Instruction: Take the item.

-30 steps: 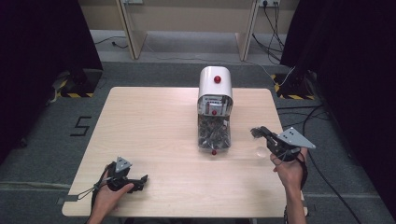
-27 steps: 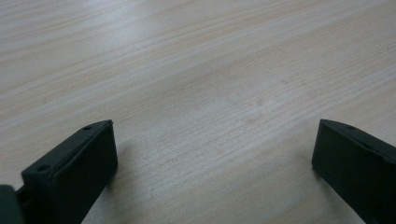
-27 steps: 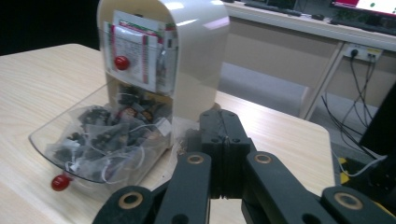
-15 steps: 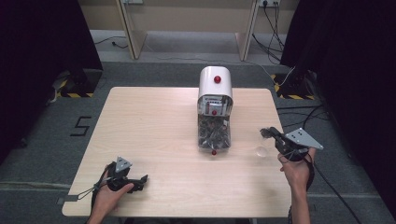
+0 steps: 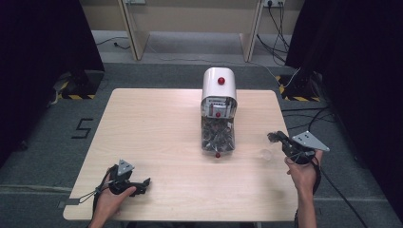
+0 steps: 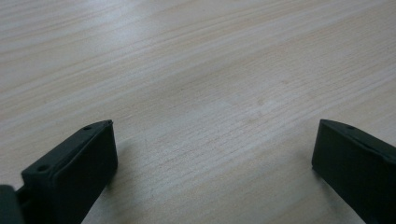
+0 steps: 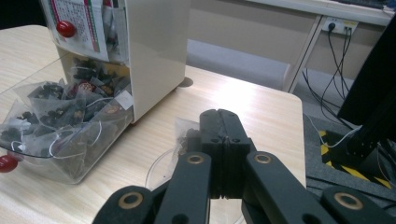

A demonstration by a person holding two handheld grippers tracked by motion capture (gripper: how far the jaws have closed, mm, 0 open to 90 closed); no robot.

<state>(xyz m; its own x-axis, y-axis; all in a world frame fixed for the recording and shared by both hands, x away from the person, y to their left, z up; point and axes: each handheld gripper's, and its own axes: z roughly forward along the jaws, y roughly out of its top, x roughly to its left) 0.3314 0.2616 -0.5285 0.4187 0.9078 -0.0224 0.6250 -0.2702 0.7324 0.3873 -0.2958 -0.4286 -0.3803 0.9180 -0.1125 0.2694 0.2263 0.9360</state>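
A white dispenser (image 5: pixel 218 88) with a red knob stands mid-table. Its clear drawer (image 5: pixel 217 140) is pulled out and full of tea bags (image 7: pixel 60 116). My right gripper (image 5: pixel 275 137) hovers near the table's right edge, shut on a small tea bag (image 7: pixel 183 134) that sticks out beside its jaw tips (image 7: pixel 223 116). A clear round cup (image 5: pixel 266 153) sits on the table just below and left of that gripper, and its rim (image 7: pixel 156 170) shows under the jaws. My left gripper (image 5: pixel 144 183) rests at the near left, open with nothing but bare wood between its jaws (image 6: pixel 215 123).
The light wooden table (image 5: pixel 157 128) ends close to my right hand. Past the table's far edge stand desk legs and cables (image 5: pixel 280 28) on grey carpet. Black curtains hang on both sides, with hazard-striped bases (image 5: pixel 294 90) at their feet.
My right gripper has drifted right and slightly down, away from the drawer, carrying the tea bag. The left gripper has stayed put.
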